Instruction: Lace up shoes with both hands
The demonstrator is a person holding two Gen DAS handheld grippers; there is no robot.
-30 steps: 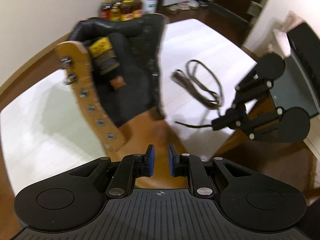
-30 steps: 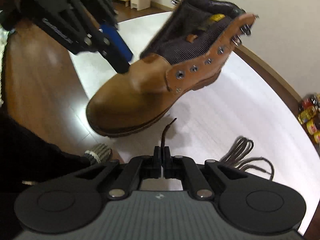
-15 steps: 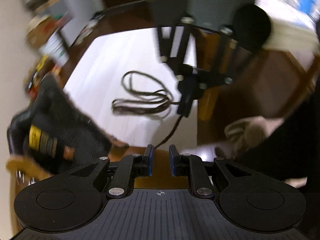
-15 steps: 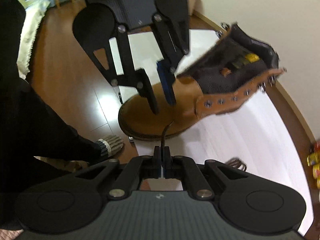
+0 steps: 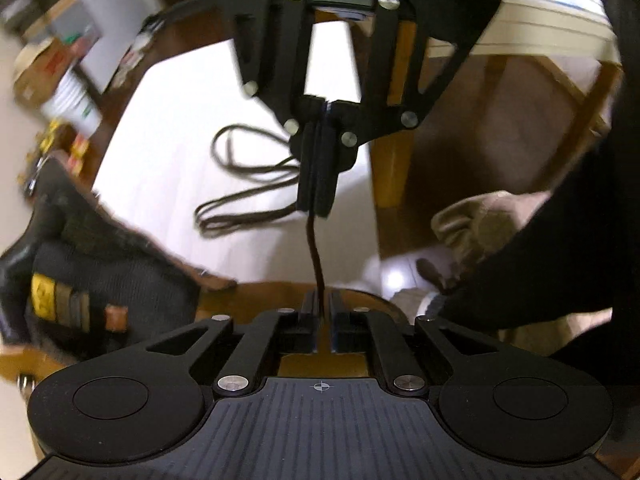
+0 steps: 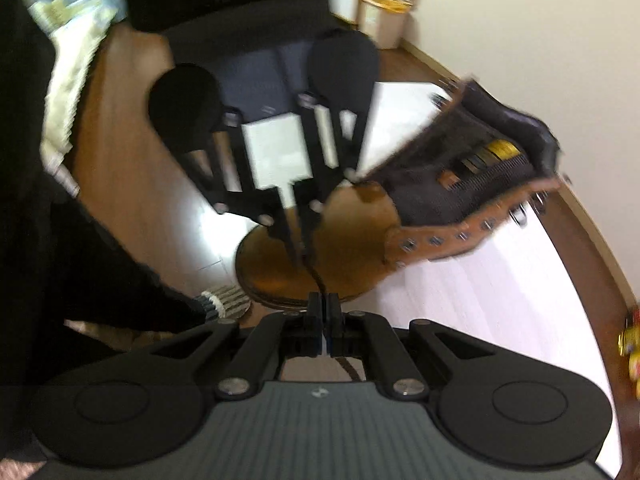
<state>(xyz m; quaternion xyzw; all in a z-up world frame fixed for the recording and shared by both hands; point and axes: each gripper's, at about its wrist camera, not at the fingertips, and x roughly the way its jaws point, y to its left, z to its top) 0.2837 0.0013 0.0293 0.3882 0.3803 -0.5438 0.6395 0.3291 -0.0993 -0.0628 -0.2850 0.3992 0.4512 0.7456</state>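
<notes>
A tan boot (image 6: 320,264) with a dark open tongue lies on a white mat (image 6: 480,300); it also shows at the left of the left wrist view (image 5: 100,280). My right gripper (image 6: 325,312) is shut on the end of a dark brown lace (image 5: 314,248). It faces my left gripper (image 5: 322,304), whose jaws stand slightly apart with the lace tip between them. In the right wrist view the left gripper (image 6: 298,252) hangs over the boot toe. The rest of the lace (image 5: 244,184) lies coiled on the mat.
A person's dark sleeve and gloved hand (image 5: 480,224) are at the right. A wooden table leg (image 5: 390,172) stands behind the mat. Bottles (image 6: 630,344), a white bucket (image 5: 72,108) and boxes sit along the wall.
The two grippers have come together nose to nose above the boot toe. The left gripper's jaws have narrowed around the lace tip that the right gripper holds out.
</notes>
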